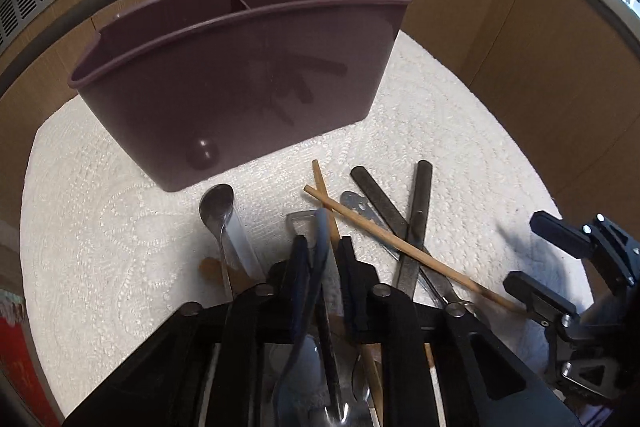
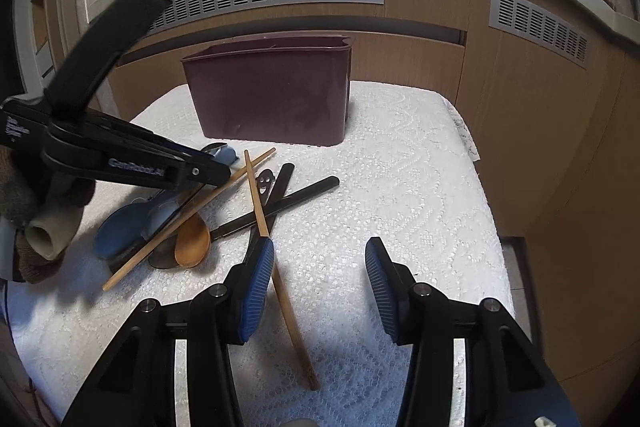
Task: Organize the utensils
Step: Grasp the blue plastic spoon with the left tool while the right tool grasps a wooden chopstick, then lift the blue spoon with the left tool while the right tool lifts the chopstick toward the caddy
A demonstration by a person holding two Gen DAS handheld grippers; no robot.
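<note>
Where my left gripper [image 1: 324, 247] sits: low in the pile, pinching the blue spoon [image 2: 120, 231] by its handle, ready, I judge, to lift it free.
Right gripper [image 2: 320, 267]: spread wide, holding nothing; one chopstick [image 2: 294, 331] lies between its fingers, close to the left pad [image 2: 256, 291].
Purple caddy [image 1: 240, 87]: upright ahead of both grippers, beyond the pile, compartments open upward for utensils.
Pile: chopsticks, dark handles and a wooden spoon [image 2: 193, 243], crossed, ahead-left of the right gripper.

Left gripper [image 1: 320, 247] narrowly closed; right gripper [image 2: 320, 267] — jaws wide apart
</note>
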